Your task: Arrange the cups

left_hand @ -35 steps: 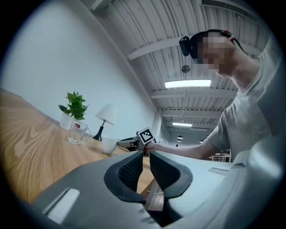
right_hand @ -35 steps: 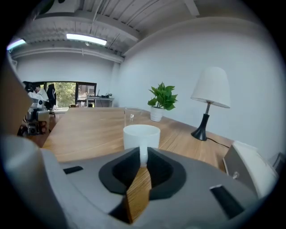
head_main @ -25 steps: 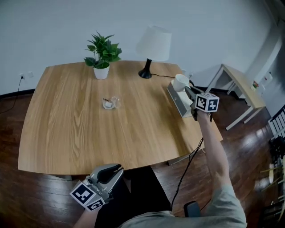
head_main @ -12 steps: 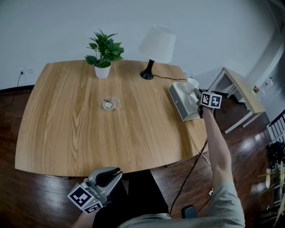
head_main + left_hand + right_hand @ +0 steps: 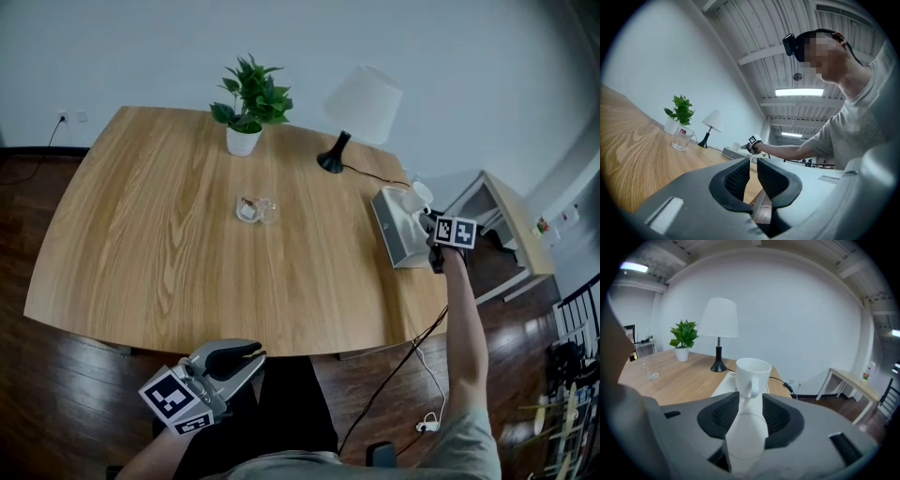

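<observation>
Cups, 2 pcs, on wooden table.

Item 1: white cup, w/ handle, upright, mouth up. Loc.: far end of grey tray, which lies at table's rt edge. Handle points at right gripper and sits between its jaws. Jaws have just been opening. Pads stand clear of handle on both sides, so no grip. Cup base is hidden behind jaws in right gripper view, so contact w/ tray can't be confirmed there.

Item 2: glass mug, clear, small red label, upright. Loc.: mid-table, well apart from item 1 and tray, nothing touching it.

Right gripper: held at arm's length over table's rt edge, angled down toward tray, marker cube on top.

Left gripper: jaws together, nothing between them. Held off table's near edge, well apart from both cups, pointing roughly level across tabletop.

Other items on table: potted plant, green leaves, white pot, far side. Lamp, white shade, black base, just to plant's rt. Cord runs from lamp base toward tray.

Off table: pale side table to the rt, near wall. Dark wood floor all round.
</observation>
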A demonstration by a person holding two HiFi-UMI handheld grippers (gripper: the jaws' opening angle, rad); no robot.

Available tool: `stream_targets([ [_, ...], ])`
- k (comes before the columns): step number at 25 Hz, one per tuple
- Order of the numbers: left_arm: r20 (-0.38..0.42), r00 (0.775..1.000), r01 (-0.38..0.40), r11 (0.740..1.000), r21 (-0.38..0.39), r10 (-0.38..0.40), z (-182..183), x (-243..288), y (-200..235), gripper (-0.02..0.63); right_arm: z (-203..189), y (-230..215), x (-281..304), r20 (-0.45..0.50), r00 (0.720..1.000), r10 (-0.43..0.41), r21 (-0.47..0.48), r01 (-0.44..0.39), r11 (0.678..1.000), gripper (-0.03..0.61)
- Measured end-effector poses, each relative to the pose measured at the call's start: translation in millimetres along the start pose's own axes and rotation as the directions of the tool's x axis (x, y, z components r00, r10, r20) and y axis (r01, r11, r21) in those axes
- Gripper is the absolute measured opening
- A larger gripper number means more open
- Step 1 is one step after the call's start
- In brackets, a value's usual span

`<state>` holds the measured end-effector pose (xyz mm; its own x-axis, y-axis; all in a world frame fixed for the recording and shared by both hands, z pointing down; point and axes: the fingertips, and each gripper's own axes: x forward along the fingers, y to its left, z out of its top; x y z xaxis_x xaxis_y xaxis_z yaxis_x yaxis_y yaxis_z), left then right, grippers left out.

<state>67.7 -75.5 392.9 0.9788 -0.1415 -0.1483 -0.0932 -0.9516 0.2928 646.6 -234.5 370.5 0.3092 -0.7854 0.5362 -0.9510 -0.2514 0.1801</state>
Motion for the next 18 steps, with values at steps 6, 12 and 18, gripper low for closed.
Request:
stream_targets([
  [6, 0.007, 1.000, 0.009, 1.000, -0.020, -0.009, 1, -3, 1, 0.041, 28, 163, -60, 0.196, 0.903, 0.382, -0.166, -0.354, 0.920, 0.154],
  [12, 0.011, 1.000, -0.004, 1.000, 0.004, 0.004, 0, 0, 1, 0.041, 6, 388, -70, 0.085, 0.750, 0.656, -0.556, -0.511, 0.656, 0.159],
  [18, 0.008, 1.000, -0.020, 0.999, 0.028, 0.020, 1, -2, 6, 0.041, 28, 455, -29, 0.128, 0.816, 0.564, -0.552, -0.413, 0.724, 0.172],
])
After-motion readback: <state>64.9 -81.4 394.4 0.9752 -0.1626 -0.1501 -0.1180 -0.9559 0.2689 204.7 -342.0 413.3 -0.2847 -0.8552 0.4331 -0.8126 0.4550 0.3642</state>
